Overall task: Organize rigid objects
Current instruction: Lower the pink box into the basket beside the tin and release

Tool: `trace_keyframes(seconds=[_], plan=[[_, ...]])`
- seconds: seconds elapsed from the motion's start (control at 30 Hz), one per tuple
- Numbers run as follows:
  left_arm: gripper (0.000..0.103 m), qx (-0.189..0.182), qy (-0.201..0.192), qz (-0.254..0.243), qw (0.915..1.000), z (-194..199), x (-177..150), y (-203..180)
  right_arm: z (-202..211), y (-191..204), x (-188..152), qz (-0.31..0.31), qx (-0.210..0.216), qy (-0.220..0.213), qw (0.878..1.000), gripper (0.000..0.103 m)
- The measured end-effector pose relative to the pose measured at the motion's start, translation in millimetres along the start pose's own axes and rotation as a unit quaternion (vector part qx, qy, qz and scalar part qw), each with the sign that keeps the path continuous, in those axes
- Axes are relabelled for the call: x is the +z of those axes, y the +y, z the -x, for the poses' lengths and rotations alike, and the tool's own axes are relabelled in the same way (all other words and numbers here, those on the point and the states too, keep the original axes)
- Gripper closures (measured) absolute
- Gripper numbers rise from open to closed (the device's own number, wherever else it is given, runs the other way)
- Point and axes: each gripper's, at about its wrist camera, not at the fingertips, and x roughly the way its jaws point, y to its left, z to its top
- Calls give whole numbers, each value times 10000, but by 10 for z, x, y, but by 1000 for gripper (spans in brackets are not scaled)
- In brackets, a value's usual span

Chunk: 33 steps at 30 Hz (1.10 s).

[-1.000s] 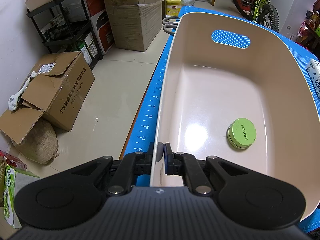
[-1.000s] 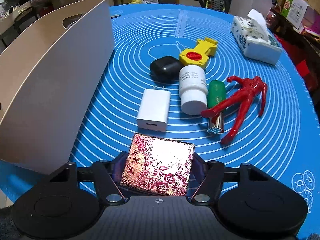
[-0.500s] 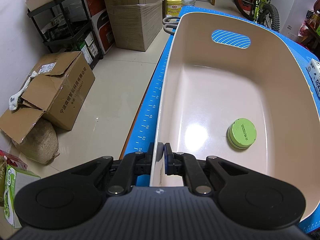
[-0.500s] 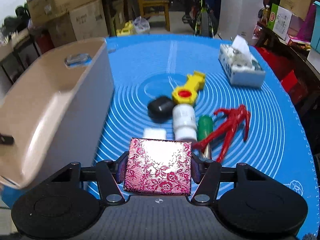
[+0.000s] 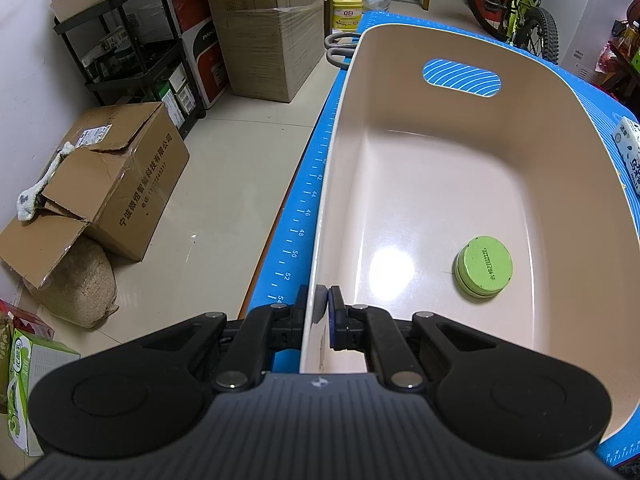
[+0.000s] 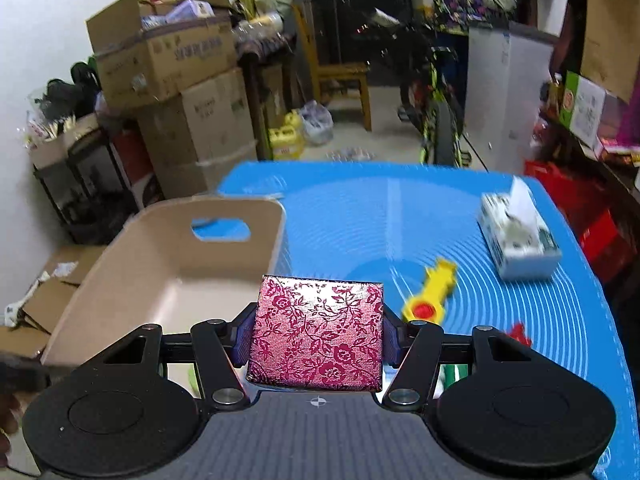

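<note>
My left gripper (image 5: 322, 306) is shut on the near rim of the beige bin (image 5: 340, 152), one finger outside and one inside. A green round tin (image 5: 483, 268) lies on the bin floor. My right gripper (image 6: 318, 334) is shut on a red floral box (image 6: 316, 332) and holds it high above the blue mat (image 6: 380, 208), just right of the bin (image 6: 160, 272). A yellow tool with a red centre (image 6: 430, 294) lies on the mat. A red figure (image 6: 519, 330) and a green object (image 6: 450, 372) peek out behind the gripper.
A tissue box (image 6: 518, 238) stands on the mat at the right. Scissors handles (image 5: 340, 46) lie beyond the bin's far left corner. Cardboard boxes (image 5: 100, 184), a shelf and a bicycle (image 5: 516, 4) stand on the floor around the table.
My right gripper has risen with the floral box and moved left toward the bin; the charger, black case and white bottle have dropped out of its view. The left gripper has not moved.
</note>
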Motion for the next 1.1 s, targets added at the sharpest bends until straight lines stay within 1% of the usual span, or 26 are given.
trace_keyframes(seconds=[0.27, 0.47, 0.6, 0.77, 0.93, 1.1], plan=[[92, 4, -3, -5, 10000, 0, 4, -4, -132, 330, 191, 319, 210, -211, 9990, 40], [92, -3, 3, -7, 10000, -1, 6, 9, -297, 655, 225, 666, 356, -132, 9971, 40], [92, -7, 5, -4, 10000, 6, 10, 11, -404, 889, 164, 1042, 428, -10, 9936, 40], [93, -8, 5, -4, 10000, 6, 11, 10, -551, 1095, 95, 1269, 513, 248, 9903, 40], [93, -7, 7, -2, 10000, 5, 11, 8, -706, 1245, 2, 1508, 458, 556, 9859, 40], [93, -8, 6, 0, 10000, 5, 12, 7, -842, 1290, -78, 1609, 343, 954, 9818, 40]])
